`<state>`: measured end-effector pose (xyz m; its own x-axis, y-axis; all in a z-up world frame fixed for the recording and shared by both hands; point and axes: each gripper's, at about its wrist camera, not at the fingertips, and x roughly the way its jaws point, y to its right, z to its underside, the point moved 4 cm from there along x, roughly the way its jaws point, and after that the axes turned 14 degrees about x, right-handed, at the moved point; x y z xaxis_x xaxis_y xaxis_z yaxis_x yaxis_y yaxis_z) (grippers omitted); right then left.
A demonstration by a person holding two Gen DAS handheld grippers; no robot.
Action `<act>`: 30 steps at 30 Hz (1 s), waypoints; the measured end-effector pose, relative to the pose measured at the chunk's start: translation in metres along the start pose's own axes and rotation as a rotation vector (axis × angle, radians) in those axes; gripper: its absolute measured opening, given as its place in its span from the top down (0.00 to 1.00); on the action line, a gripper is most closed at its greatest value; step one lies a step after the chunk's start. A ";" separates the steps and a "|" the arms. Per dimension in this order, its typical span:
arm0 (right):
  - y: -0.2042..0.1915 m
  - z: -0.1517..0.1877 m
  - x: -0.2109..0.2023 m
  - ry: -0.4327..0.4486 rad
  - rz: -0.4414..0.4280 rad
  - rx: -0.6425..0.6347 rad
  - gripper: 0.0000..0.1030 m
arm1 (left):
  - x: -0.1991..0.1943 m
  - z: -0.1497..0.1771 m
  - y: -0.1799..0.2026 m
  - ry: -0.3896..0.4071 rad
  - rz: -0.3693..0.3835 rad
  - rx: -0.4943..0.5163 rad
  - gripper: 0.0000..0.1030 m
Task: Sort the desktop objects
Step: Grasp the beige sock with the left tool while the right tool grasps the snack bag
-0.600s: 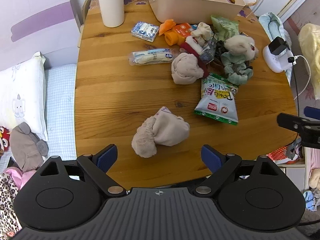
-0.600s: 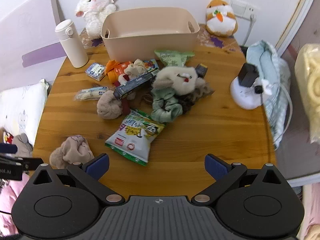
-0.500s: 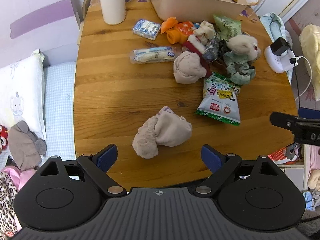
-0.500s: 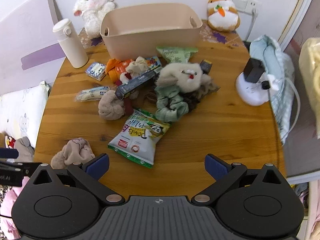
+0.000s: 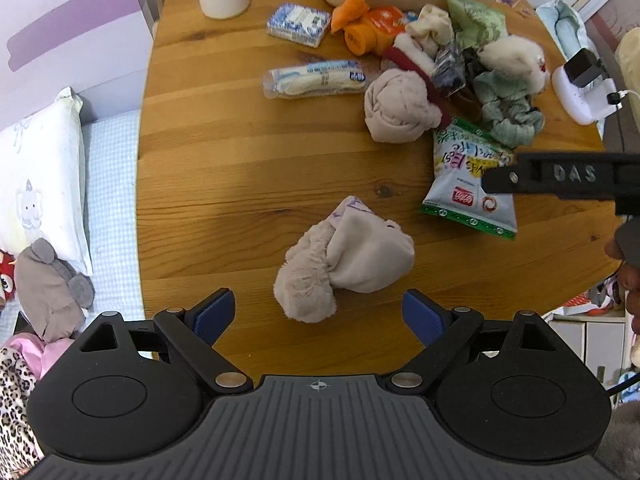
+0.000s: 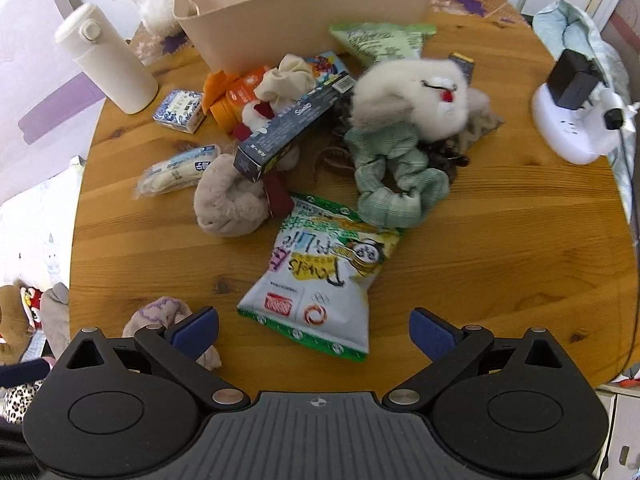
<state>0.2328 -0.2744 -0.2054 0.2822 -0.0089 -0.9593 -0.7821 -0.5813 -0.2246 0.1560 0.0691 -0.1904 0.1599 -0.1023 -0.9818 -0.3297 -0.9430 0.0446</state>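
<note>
1. Left gripper (image 5: pixel 319 314): matte black plastic, ribbed grey-black deck in the middle with a tiny white crosshair mark.
2. Blue pads (image 5: pixel 214 314) on both fingertips.
3. Silver round screws at the linkage pivots, big circular discs moulded either side.
4. Right gripper (image 6: pixel 314 327) is the same build; its finger (image 5: pixel 560 175) has raised "DAS" lettering.

I'm seeing the basket (image 6: pixel 304 12) sitting at the table's (image 6: pixel 500 264) far edge | bottle (image 6: pixel 108 60) standing left of it | snack bag (image 6: pixel 320 276) lying before the pile | rolled sock (image 5: pixel 348 260) lying left of the bag.
</note>
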 end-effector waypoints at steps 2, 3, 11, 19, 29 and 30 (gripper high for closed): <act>-0.005 -0.004 0.009 0.003 0.010 -0.012 0.01 | 0.008 -0.003 0.001 -0.009 0.004 -0.002 0.10; -0.006 -0.006 0.013 0.001 0.016 -0.016 0.01 | 0.013 -0.005 0.001 -0.010 0.007 -0.001 0.10; -0.009 -0.012 0.051 -0.049 0.055 -0.008 0.03 | 0.059 -0.021 0.005 -0.050 0.033 0.006 0.11; -0.004 -0.014 0.074 -0.067 0.049 0.030 0.08 | 0.093 -0.031 0.012 -0.068 0.000 0.034 0.14; 0.010 -0.021 0.084 -0.068 -0.010 0.058 0.17 | 0.101 -0.042 0.018 -0.045 -0.046 0.045 0.27; 0.011 -0.021 0.084 -0.064 -0.013 0.057 0.17 | 0.101 -0.042 0.020 -0.045 -0.061 0.051 0.30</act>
<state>0.2597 -0.2989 -0.2845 0.2577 0.0518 -0.9648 -0.8094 -0.5338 -0.2449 0.2048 0.0264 -0.2809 0.1394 -0.0293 -0.9898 -0.3676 -0.9297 -0.0242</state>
